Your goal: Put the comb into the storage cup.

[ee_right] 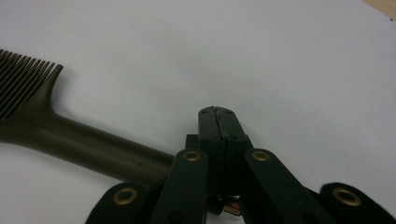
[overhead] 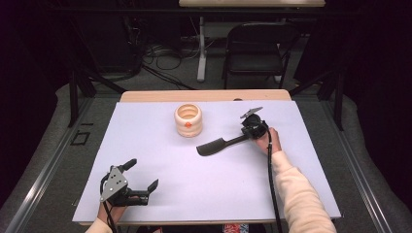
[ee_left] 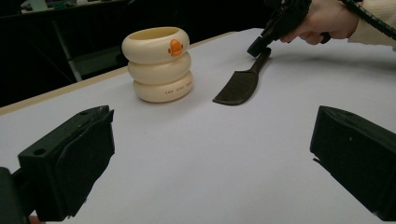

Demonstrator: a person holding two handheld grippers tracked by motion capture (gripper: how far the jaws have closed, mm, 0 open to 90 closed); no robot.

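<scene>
A dark comb (overhead: 217, 145) lies flat on the white desk (overhead: 204, 194) beside a cream ringed cup (overhead: 188, 120), its handle end beneath the right gripper (ee_right: 218, 122), jaws pressed together, while the left gripper (overhead: 144, 175) rests wide open, apparently waiting.

1. The high view is bright on the white table (overhead: 194, 184) and dim in the surrounding room, which fades to black at the corners.
2. Light falls from above; the comb (ee_left: 238, 86) and the cream ringed pot (ee_left: 159, 65) cast soft, short shadows.
3. The left gripper view blurs its own near jaws.
4. The right gripper view is soft and slightly grainy, with no glare.
</scene>
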